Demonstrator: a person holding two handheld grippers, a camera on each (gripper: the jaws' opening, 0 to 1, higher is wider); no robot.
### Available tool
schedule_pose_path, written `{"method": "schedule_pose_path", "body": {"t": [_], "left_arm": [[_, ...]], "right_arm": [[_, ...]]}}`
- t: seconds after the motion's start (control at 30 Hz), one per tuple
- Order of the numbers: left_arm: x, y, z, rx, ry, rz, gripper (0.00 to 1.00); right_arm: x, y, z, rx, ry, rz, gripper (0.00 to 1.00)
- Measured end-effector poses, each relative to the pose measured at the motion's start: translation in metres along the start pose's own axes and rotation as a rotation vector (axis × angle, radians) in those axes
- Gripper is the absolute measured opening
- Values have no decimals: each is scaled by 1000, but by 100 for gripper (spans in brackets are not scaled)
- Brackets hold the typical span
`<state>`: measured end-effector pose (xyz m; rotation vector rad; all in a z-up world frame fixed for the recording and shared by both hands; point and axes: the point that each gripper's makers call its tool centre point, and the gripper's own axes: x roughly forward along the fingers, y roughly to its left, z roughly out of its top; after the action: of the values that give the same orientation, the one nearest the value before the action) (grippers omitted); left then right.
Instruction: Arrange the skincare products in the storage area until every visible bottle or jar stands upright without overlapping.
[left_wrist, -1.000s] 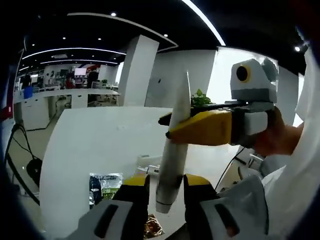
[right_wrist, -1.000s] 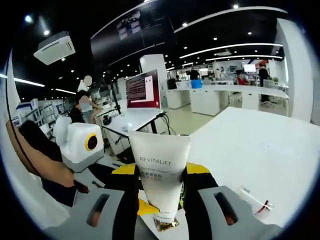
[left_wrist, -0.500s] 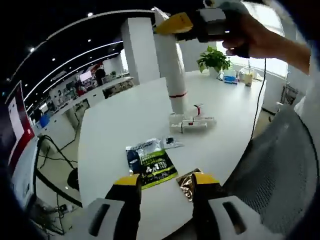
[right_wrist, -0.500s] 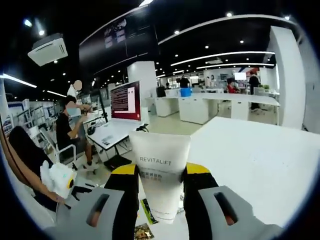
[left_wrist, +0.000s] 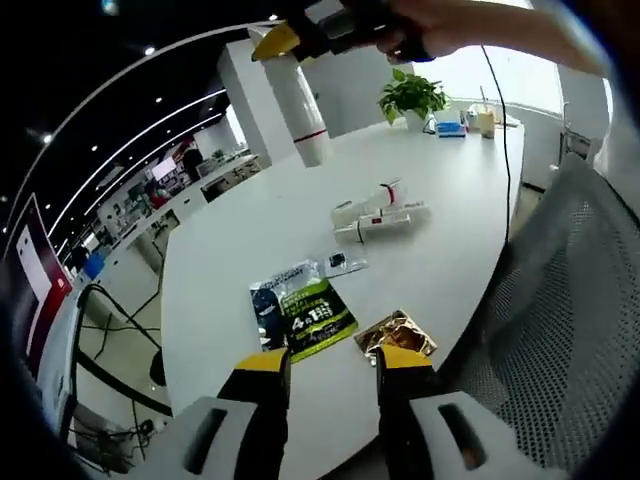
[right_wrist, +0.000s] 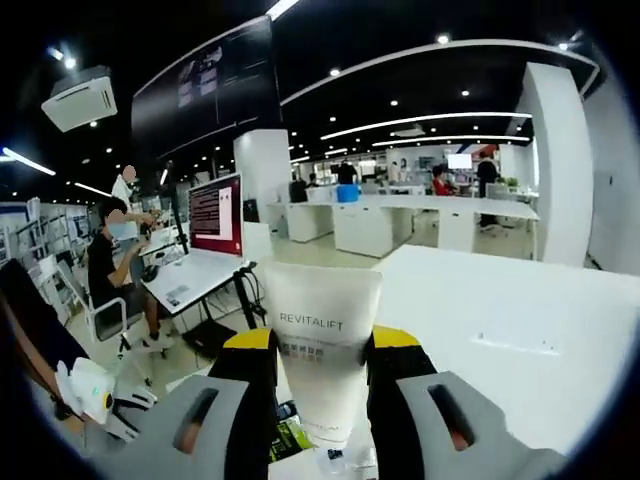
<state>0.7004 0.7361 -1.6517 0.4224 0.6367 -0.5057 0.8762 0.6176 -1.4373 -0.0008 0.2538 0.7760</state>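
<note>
In the right gripper view a white tube marked REVITALIFT stands upright between the yellow-tipped jaws of my right gripper, which is shut on it. The left gripper view shows that right gripper high at the top, holding the same tube well above the white table. My left gripper stands open near the table's front edge with nothing between its jaws. It also appears small at the lower left of the right gripper view as the left gripper. A few small white tubes and boxes lie flat mid-table.
A green sachet, a small clear packet and a gold packet lie near the front edge. A mesh chair stands at the right, a potted plant at the far end. A person sits by a red screen.
The tube stood between my left jaws a second ago. My left gripper has since drawn back and down, and the right gripper has carried the tube up and away.
</note>
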Motion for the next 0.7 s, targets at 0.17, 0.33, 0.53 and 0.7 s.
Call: {"method": "schedule_pose_path", "body": {"t": [0.17,0.33,0.53,0.7], "left_arm": [[2,-2,-7,21,32,-5,32],[3,-4,-13,34,63,-17,28],[3,-4,-15,44,72,-19,29],[4,-5,-16,44,77,-22,29]], "right_arm": [[14,-14,0,4,-10,-28,31],[29,-26,2,2,-15,-51,31],[47,-46,4,-18,-23,-82,31],[56,-69,-3,-14,-7,-113,31]]}}
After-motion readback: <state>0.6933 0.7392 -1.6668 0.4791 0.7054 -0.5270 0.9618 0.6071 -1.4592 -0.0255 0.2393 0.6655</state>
